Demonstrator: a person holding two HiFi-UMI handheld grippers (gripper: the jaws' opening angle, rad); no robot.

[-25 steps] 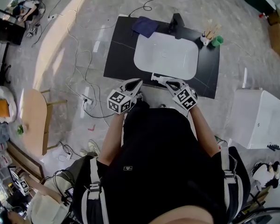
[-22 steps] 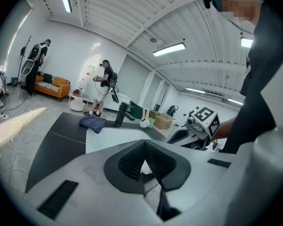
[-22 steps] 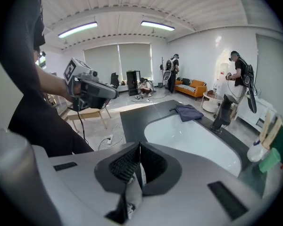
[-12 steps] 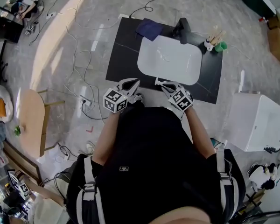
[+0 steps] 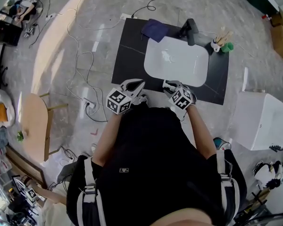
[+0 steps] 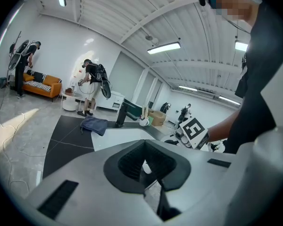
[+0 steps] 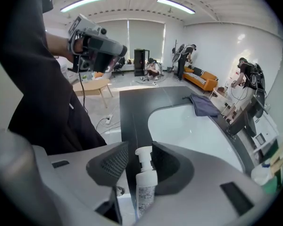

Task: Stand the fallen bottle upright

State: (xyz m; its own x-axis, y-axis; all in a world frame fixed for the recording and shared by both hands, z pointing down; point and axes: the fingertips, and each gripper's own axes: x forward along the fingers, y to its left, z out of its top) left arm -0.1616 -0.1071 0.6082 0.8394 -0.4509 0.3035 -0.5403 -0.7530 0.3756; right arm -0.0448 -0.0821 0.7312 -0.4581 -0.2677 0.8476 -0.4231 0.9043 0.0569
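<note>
A white pump bottle (image 7: pixel 145 182) stands upright on the black counter (image 5: pixel 127 55), at its front edge. My right gripper (image 7: pixel 141 161) points steeply down around it. Its jaws have just been opening; the bottle's neck is between the pads with a gap on the left, so nothing presses on it. In the head view the right gripper (image 5: pixel 170 84) hides the bottle. My left gripper (image 5: pixel 135 85) hovers level beside it, off the counter's front edge, with its dark pads (image 6: pixel 132 161) together and nothing held.
A white sink basin (image 5: pixel 177 60) fills the counter's middle, with a black faucet (image 5: pixel 191 29) behind it. A blue cloth (image 5: pixel 154 29) lies at the back left, a cup with brushes (image 5: pixel 221 41) at the back right. A white box (image 5: pixel 264 119) stands on the floor to the right.
The right gripper has dropped lower over the counter's front edge. The left gripper has shifted a little sideways. The counter sits further right in the head view.
</note>
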